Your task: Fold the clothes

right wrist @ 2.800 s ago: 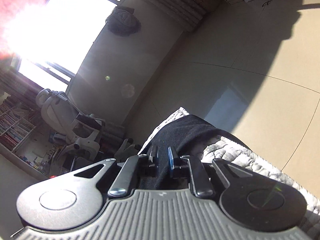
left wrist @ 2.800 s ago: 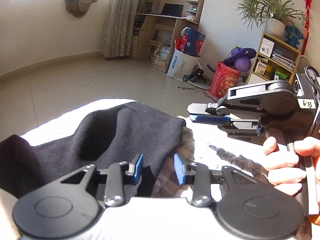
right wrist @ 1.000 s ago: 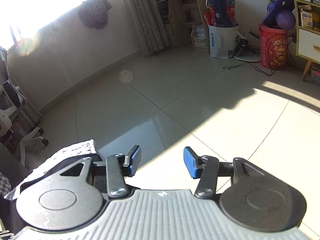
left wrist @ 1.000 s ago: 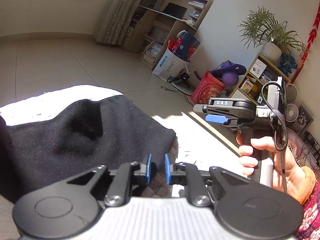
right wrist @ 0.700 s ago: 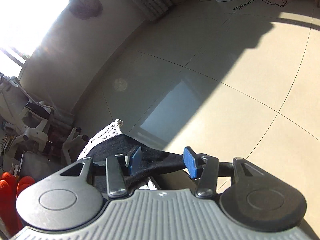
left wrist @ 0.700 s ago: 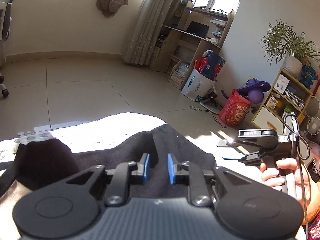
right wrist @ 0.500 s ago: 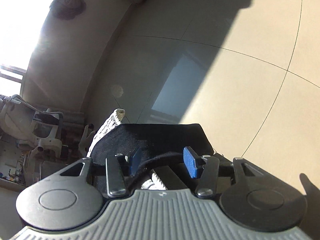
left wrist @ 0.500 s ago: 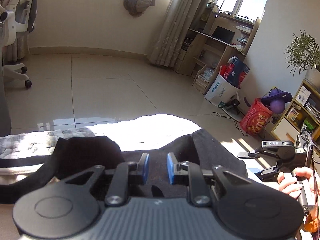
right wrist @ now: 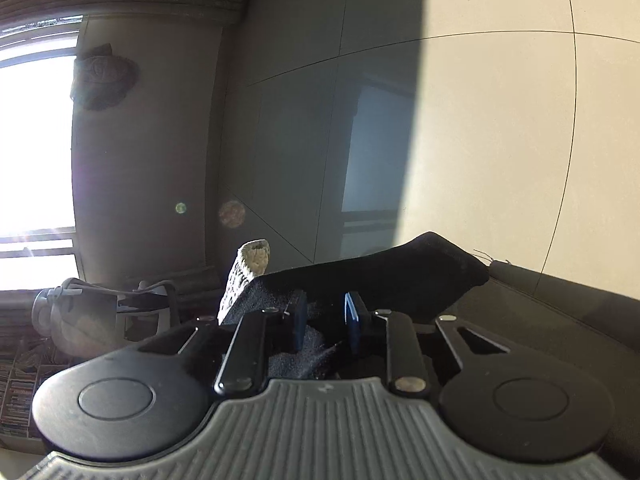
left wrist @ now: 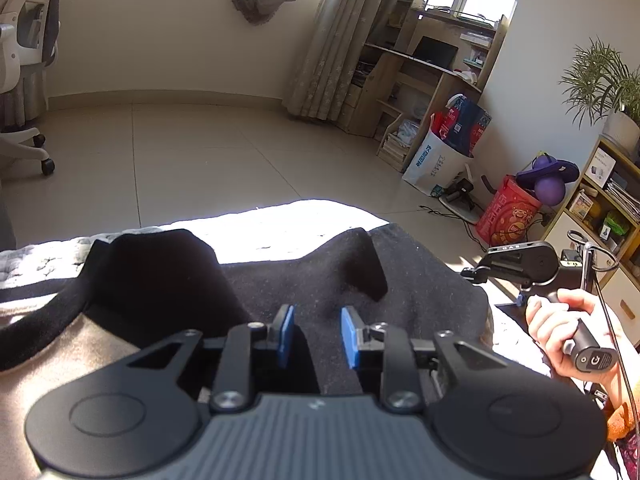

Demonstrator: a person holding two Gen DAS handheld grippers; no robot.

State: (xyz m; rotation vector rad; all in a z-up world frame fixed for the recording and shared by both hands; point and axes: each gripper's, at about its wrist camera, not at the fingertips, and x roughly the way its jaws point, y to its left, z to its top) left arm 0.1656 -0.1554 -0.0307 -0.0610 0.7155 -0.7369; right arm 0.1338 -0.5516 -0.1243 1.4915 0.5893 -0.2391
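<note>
A black garment lies bunched on a light quilted surface, with a raised fold near its middle. My left gripper sits low over the black fabric, its blue pads a small gap apart with dark cloth between them. My right gripper is over the same black garment, its pads partly closed with cloth between them. From the left wrist view the right gripper shows at the garment's right edge, held by a hand.
Tiled floor stretches beyond the surface's far edge. A white office chair stands at the left. A desk with shelves, a paper bag, a red bucket and a plant shelf line the right wall.
My left gripper has opened slightly over the black fabric. My right gripper has tilted down onto the garment and its pads have narrowed around the cloth.
</note>
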